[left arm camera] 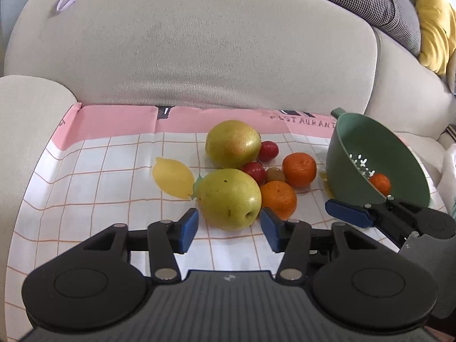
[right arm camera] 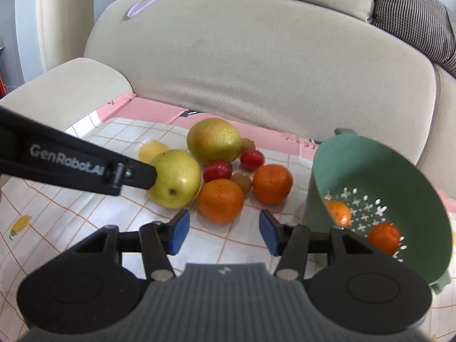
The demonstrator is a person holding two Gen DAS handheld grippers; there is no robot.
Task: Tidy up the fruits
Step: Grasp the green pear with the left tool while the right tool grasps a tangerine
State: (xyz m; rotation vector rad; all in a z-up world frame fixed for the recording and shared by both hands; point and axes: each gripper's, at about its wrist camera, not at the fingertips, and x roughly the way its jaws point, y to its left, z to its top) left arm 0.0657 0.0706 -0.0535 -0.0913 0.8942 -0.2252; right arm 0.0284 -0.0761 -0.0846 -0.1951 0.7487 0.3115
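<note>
Taking the green plastic colander bowl point(right arm camera: 421, 196) as the landmark, the scene is being read from left to right across the pink-and-white checked cloth point(left arm camera: 85, 176) that is covering the beige sofa seat point(left arm camera: 199, 57). Farthest left of the bowl, a pale yellow lemon point(left arm camera: 172, 177) is lying on the cloth. Next toward the bowl, the near yellow-green pear point(left arm camera: 229, 198) is being bracketed by the left gripper point(left arm camera: 229, 225), whose blue pads are being held spread on either side of it, apparently not yet pressing. Behind that pear, a second, blush-tinted yellow-green pear point(left arm camera: 233, 144) is resting. Closer to the bowl, two small red tomato-like fruits point(right arm camera: 251, 159) and two small brownish fruits point(right arm camera: 241, 181) are clustered, and two loose orange mandarins point(right arm camera: 221, 201) are sitting just left of the bowl. The right gripper point(right arm camera: 222, 232) is being held spread and empty in front of the nearer mandarin, touching nothing. Inside the tilted bowl itself, one small orange mandarin point(right arm camera: 383, 238) is lying on the perforated bottom; a second orange shape beside it may be another or a reflection, which cannot be told. The task is judged to be at an early stage: most of the fruit is still waiting outside the bowl.
</note>
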